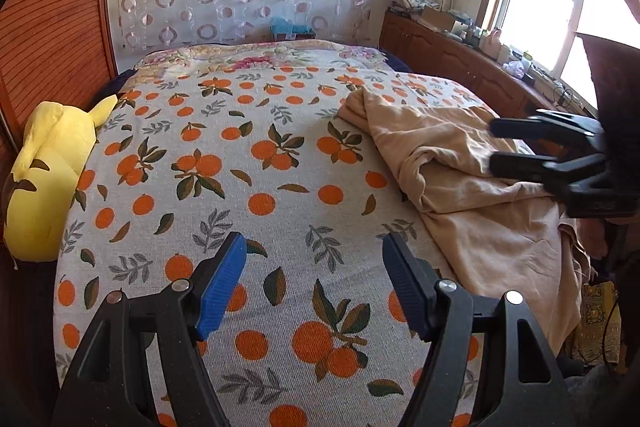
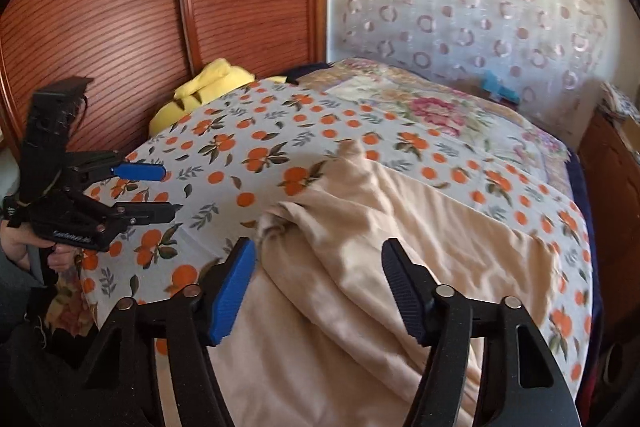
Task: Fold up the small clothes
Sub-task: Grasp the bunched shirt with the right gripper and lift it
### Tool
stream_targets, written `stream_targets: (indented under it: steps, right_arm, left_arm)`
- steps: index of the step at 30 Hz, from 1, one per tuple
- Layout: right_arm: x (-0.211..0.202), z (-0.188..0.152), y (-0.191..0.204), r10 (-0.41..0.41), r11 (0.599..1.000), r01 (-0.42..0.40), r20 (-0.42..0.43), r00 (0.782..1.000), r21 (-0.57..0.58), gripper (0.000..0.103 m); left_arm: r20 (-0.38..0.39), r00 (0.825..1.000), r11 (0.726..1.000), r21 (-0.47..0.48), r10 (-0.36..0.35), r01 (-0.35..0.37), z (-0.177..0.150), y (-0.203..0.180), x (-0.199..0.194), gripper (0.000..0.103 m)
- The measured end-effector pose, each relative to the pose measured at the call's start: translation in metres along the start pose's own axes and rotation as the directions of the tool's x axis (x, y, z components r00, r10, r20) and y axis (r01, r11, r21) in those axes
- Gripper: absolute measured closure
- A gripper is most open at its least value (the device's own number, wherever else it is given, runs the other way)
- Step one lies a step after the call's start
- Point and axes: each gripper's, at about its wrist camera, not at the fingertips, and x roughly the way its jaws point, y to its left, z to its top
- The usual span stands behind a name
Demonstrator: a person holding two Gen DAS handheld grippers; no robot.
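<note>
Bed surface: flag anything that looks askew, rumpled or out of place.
The beige garment lies bunched in loose folds on the orange-print bedspread, toward its window side, not spread flat. A yellow plush toy sits wedged between the bed edge and the wooden wardrobe. Nothing looks spilled or damaged.

A bed (image 1: 168, 211) is covered by a pale bedspread printed with oranges and leaves. Toward its far end a floral blanket (image 1: 256, 61) is spread across the width. A crumpled peach-coloured garment (image 1: 460, 187) is heaped along the right side of the bed, reaching to the near right edge, where it is draped over. A yellow plush toy (image 1: 44, 179) is lodged at the left edge of the bed, against a slatted wooden wall.
</note>
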Motion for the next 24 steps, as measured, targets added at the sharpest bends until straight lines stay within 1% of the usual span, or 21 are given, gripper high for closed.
stream_targets:
  steps: [3,6,7,8,9,10,11,12,13,14,17,20,22,24]
  right_arm:
    - [0.027,0.012,0.002,-0.016,0.999,0.014,-0.049,0.999,-0.044,0.051]
    - [0.053,0.017,0.008,-0.054,0.994,0.043,-0.104,0.993,-0.104,0.059]
    - [0.062,0.017,0.008,-0.070,0.990,0.054,-0.122,0.990,-0.130,0.064]
    - [0.070,0.016,0.009,-0.089,0.985,0.068,-0.138,0.986,-0.157,0.070]
    - [0.074,0.015,0.007,-0.114,0.980,0.087,-0.144,0.983,-0.181,0.086]
    - [0.079,0.019,0.006,-0.135,0.976,0.107,-0.144,0.980,-0.188,0.098]
    - [0.078,0.021,0.002,-0.130,0.978,0.104,-0.141,0.981,-0.179,0.098]
    - [0.073,0.023,-0.003,-0.109,0.983,0.087,-0.128,0.986,-0.162,0.100]
    - [0.064,0.024,-0.009,-0.090,0.987,0.074,-0.105,0.990,-0.146,0.100]
    - [0.058,0.028,-0.014,-0.087,0.989,0.076,-0.078,0.993,-0.130,0.100]
    - [0.027,0.037,-0.047,-0.093,0.994,0.091,-0.021,0.995,-0.064,0.100]
    - [0.003,0.047,-0.094,-0.169,0.986,0.168,0.003,0.986,0.016,0.100]
    - [-0.005,0.049,-0.127,-0.209,0.975,0.209,-0.009,0.978,0.080,0.100]
    - [-0.004,0.052,-0.157,-0.250,0.958,0.253,-0.039,0.967,0.134,0.100]
  left_arm:
    - [0.008,1.000,1.000,0.000,-0.003,0.003,0.000,-0.001,-0.004,0.032]
    - [0.007,1.000,1.000,0.002,-0.006,0.006,-0.001,-0.002,-0.005,0.032]
    - [0.005,1.000,1.000,0.001,-0.007,0.007,-0.002,-0.002,-0.005,0.032]
    - [0.003,1.000,1.000,0.001,-0.007,0.007,-0.002,-0.002,-0.004,0.031]
    - [0.002,1.000,1.000,0.001,-0.008,0.008,-0.003,-0.002,-0.004,0.032]
    - [0.001,1.000,1.000,0.001,-0.009,0.009,-0.003,-0.003,-0.004,0.031]
    - [0.001,1.000,1.000,0.000,-0.012,0.012,-0.004,-0.004,-0.004,0.031]
    - [0.001,1.000,1.000,0.002,-0.018,0.018,-0.005,-0.006,-0.005,0.031]
    - [0.002,1.000,1.000,0.004,-0.021,0.021,-0.005,-0.007,-0.005,0.031]
    - [0.003,1.000,1.000,0.009,-0.023,0.023,-0.005,-0.009,-0.005,0.031]
    - [0.009,0.999,0.999,0.023,-0.035,0.034,-0.004,-0.017,-0.007,0.031]
    - [0.020,0.999,0.998,0.040,-0.051,0.050,0.000,-0.027,-0.009,0.031]
    - [0.024,0.998,0.997,0.051,-0.060,0.059,0.001,-0.034,-0.011,0.031]
    - [0.026,0.997,0.996,0.065,-0.067,0.066,0.002,-0.041,-0.012,0.031]
